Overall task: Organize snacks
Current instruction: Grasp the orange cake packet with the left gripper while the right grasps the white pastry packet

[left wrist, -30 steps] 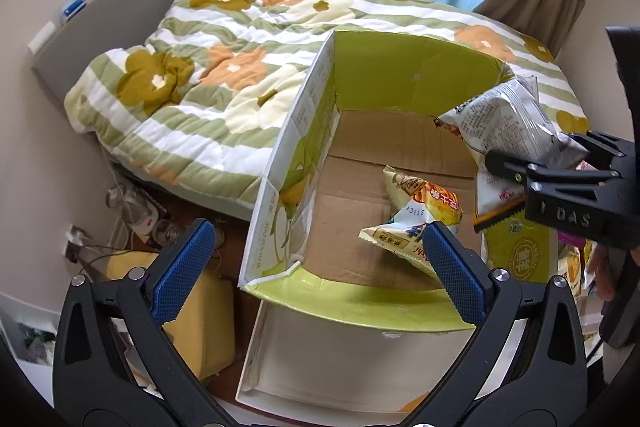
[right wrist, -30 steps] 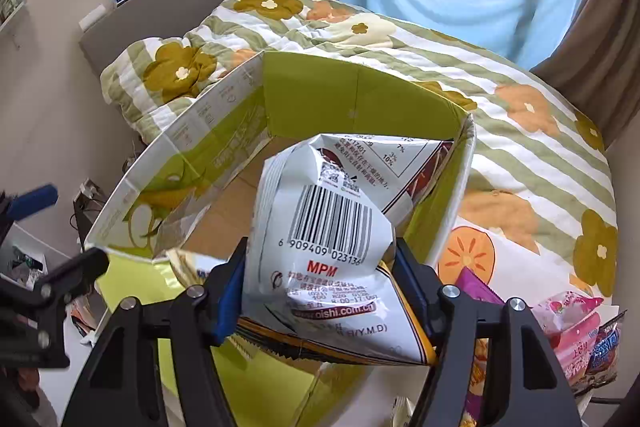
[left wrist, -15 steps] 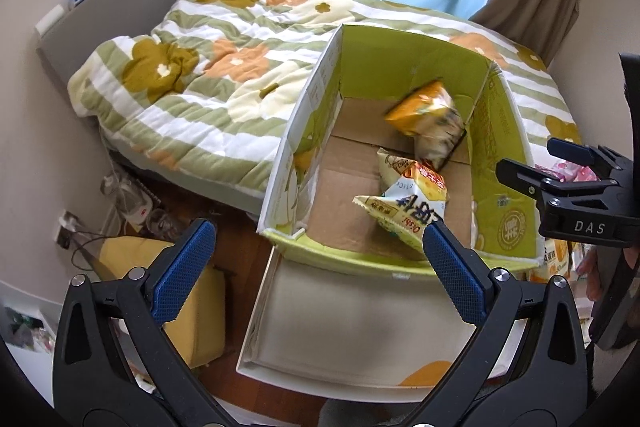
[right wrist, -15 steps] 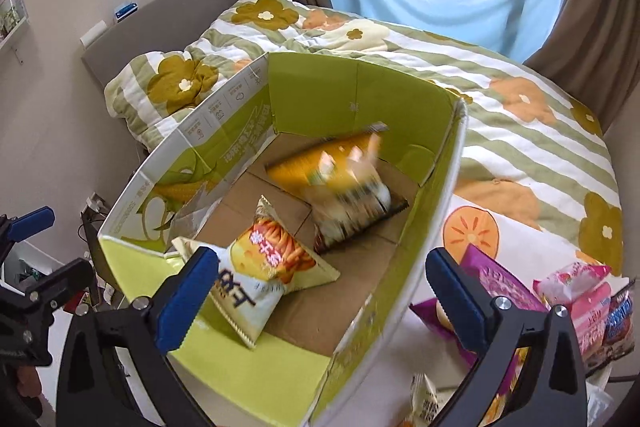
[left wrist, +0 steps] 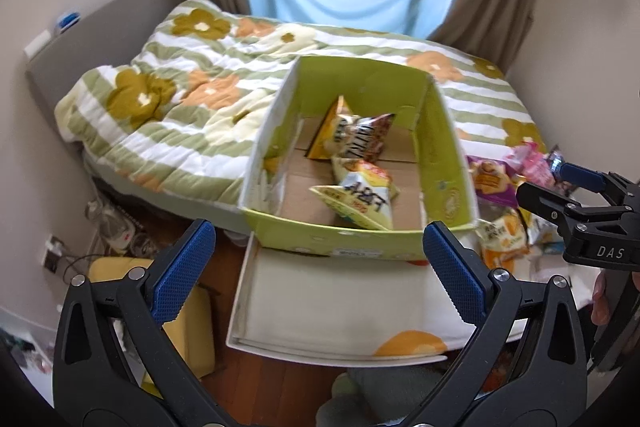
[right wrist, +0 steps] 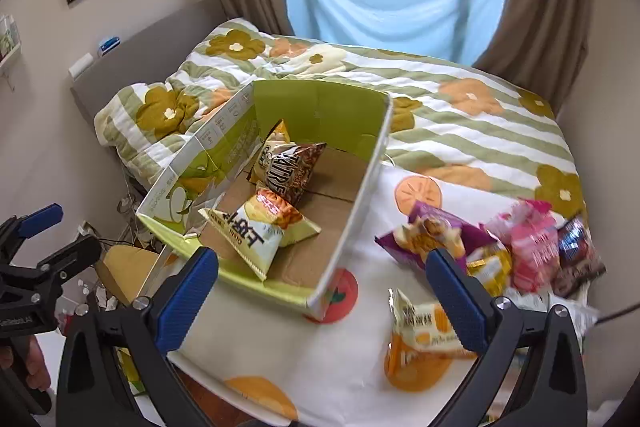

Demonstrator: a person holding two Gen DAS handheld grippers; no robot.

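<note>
A green cardboard box (left wrist: 444, 155) (right wrist: 352, 187) sits on the bed's near corner. Two snack bags lie in it: a brown and yellow one (left wrist: 356, 139) (right wrist: 288, 167) at the back and a pale yellow one (left wrist: 360, 195) (right wrist: 260, 227) in front. My left gripper (left wrist: 316, 267) is open and empty, short of the box. My right gripper (right wrist: 320, 291) is open and empty over the box's near right corner; it also shows at the right of the left wrist view (left wrist: 560, 187). Loose snacks lie right of the box: a purple bag (right wrist: 432, 235), pink bags (right wrist: 532, 239) and an orange-and-white bag (right wrist: 420, 323).
A flowered quilt (left wrist: 192, 99) covers the bed. A white sheet with orange prints (right wrist: 320, 359) lies under the box. A yellow stool (left wrist: 192, 327) and cables stand on the wooden floor at the left. Curtains and a window are behind the bed.
My right gripper opened and dropped the white-backed snack bag into the box, where it landed at the back. Both grippers have pulled back and up from the box.
</note>
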